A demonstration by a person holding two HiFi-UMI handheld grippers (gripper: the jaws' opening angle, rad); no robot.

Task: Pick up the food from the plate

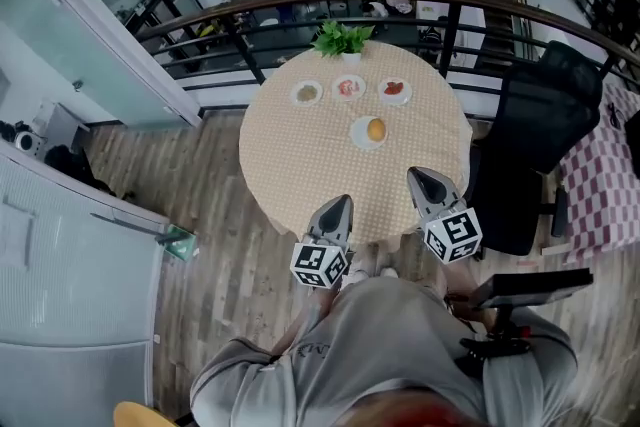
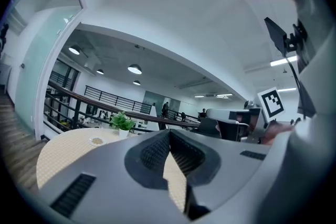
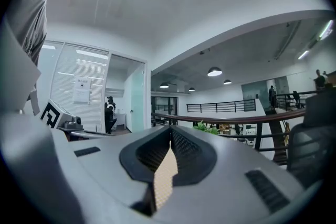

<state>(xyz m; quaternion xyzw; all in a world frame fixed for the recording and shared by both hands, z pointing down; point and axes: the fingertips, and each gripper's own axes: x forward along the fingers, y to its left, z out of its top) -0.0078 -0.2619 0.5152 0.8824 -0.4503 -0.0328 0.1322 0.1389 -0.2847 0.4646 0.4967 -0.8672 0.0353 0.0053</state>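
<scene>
While my left gripper (image 1: 341, 202) and right gripper (image 1: 416, 174) have their fingers closed on nothing, the food (image 1: 376, 129) lies ahead, nearer the right one's fingers, slightly to their left.

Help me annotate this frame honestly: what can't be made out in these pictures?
- Head view: food on the far plates is too small to name; so is the orange food on the near plate.
- Left gripper view: the left tool hides most of the table; one plate shows.
- Right gripper view: the right tool hides every plate; only a table sliver shows.
</scene>
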